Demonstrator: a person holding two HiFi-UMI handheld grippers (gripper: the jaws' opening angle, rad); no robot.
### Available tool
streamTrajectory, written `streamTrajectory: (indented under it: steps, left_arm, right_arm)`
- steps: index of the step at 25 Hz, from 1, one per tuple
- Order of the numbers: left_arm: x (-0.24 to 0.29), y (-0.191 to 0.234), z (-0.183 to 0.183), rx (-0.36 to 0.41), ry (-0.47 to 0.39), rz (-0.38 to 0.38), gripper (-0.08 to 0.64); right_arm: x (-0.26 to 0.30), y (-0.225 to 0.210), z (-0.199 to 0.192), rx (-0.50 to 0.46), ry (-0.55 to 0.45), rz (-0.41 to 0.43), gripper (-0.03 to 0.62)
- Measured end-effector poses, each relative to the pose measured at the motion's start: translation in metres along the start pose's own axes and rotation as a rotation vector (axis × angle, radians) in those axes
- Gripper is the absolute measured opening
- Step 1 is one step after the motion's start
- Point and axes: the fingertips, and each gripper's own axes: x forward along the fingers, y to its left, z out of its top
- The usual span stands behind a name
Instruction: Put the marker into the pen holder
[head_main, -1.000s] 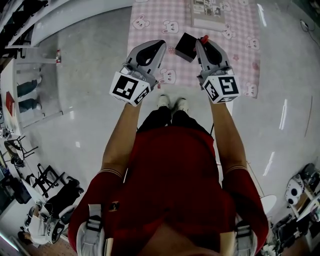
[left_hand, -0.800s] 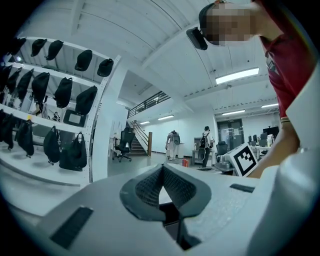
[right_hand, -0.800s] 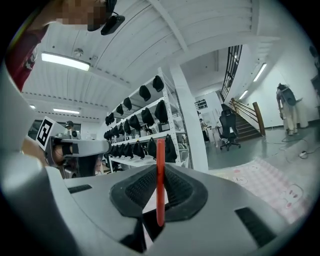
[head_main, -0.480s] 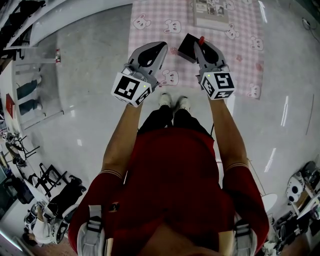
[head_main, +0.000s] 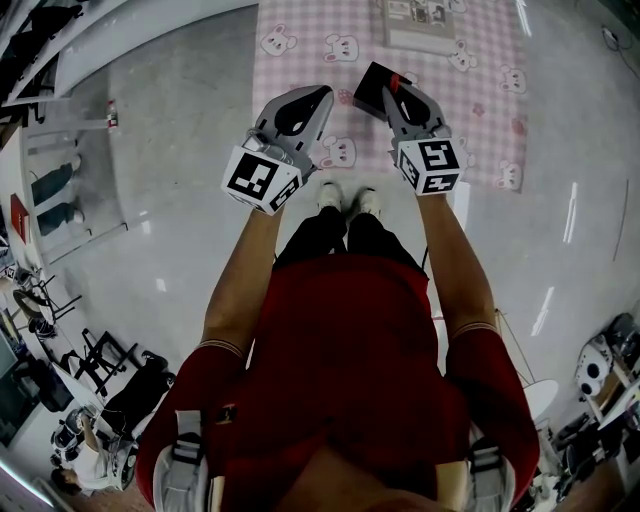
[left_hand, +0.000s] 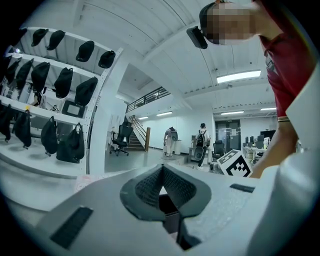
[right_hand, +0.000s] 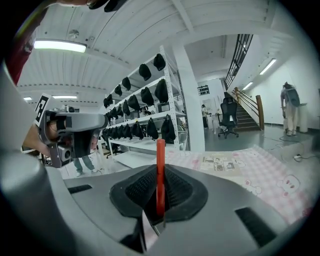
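Note:
A red marker (right_hand: 160, 170) stands upright between the jaws of my right gripper (right_hand: 160, 200), which is shut on it. In the head view its red tip (head_main: 396, 78) shows at the near right edge of the black pen holder (head_main: 370, 88), which stands on a pink checked mat (head_main: 300, 40). My right gripper (head_main: 398, 88) is just right of the holder. My left gripper (head_main: 318, 97) hangs left of the holder, apart from it. Its jaws (left_hand: 162, 187) are shut with nothing between them. A dark box shows below them.
A printed sheet (head_main: 415, 25) lies on the mat beyond the holder. The person's shoes (head_main: 343, 200) stand at the mat's near edge on a glossy grey floor (head_main: 180, 150). White shelves with black bags (left_hand: 55, 90) line one side.
My right gripper has moved a little left and away with the marker, so its red tip is now closer to the holder's edge. The left gripper has barely moved.

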Motion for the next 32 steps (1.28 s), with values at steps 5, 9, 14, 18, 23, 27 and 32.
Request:
streamTrajectory:
  steps: [5,9,14,18,23,27,32]
  left_arm:
    - [-0.001,0.002,-0.006,0.007,0.009,-0.002,0.005]
    - [-0.004,0.004,-0.009,0.006,0.014,0.006,0.005]
    - [-0.006,0.004,-0.01,-0.001,0.022,0.017,0.005]
    - [-0.008,0.005,-0.011,-0.002,0.027,0.023,0.005]
    - [-0.009,0.008,-0.013,-0.005,0.028,0.029,0.005]
    - [-0.008,0.007,-0.014,-0.008,0.029,0.027,0.005]
    - [-0.008,0.007,-0.014,-0.011,0.03,0.024,0.005]
  right_arm:
    - [0.007,-0.001,-0.014,-0.021,0.042,-0.001,0.037]
    - [0.013,0.0,-0.02,-0.05,0.079,0.001,0.037]
    - [0.018,0.003,-0.024,-0.098,0.134,0.013,0.037]
    - [0.023,0.005,-0.026,-0.127,0.158,0.026,0.037]
    - [0.027,0.005,-0.028,-0.15,0.178,0.027,0.038]
    - [0.028,0.005,-0.028,-0.15,0.18,0.027,0.048]
    - [0.028,0.007,-0.024,-0.154,0.17,0.033,0.07]
